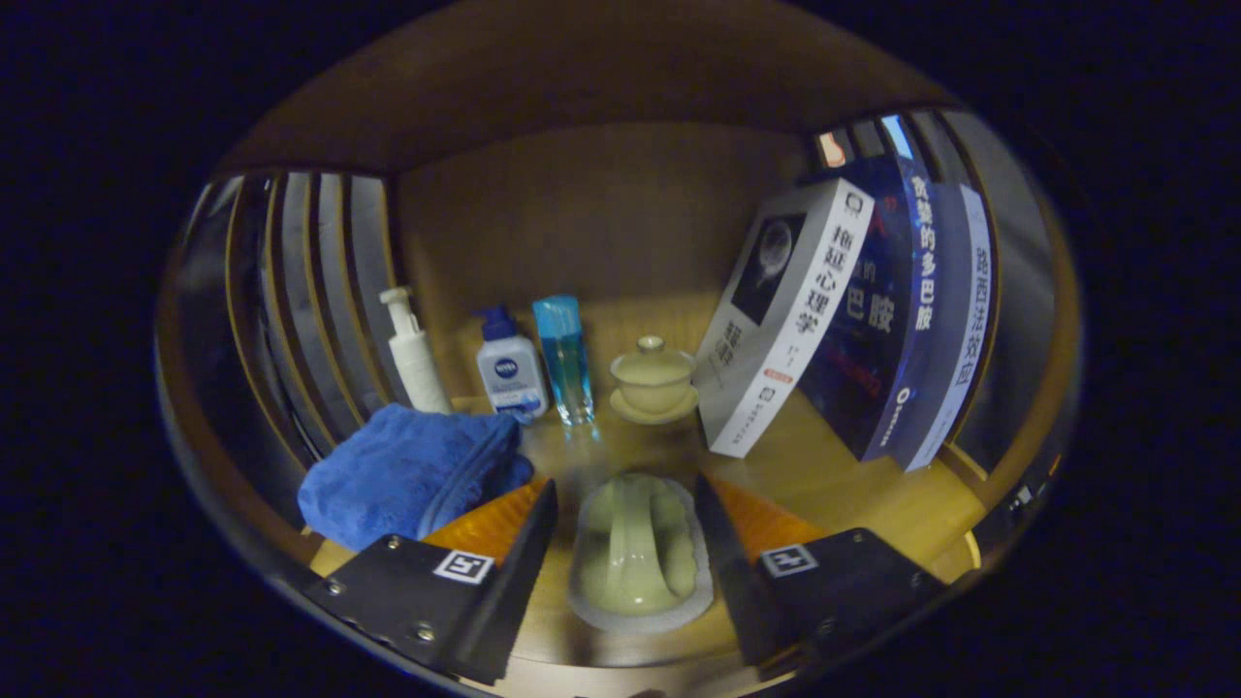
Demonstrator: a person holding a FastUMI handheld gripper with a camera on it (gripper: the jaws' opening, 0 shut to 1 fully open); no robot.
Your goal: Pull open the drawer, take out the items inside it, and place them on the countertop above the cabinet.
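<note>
Your tongs (625,543) apart, straddling pale green ceramic piece (640,557), not clamped. Its long axis runs straight ahead toward lidded tea bowl (653,378). Blue towel (412,470) left of it.

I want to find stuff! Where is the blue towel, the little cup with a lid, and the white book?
blue towel (407,475): gripper view, middle of the folded cloth.
lidded cup (653,378): gripper view, side of the bowl under the lid.
white book (785,320): gripper view, its leaning spine.
</note>
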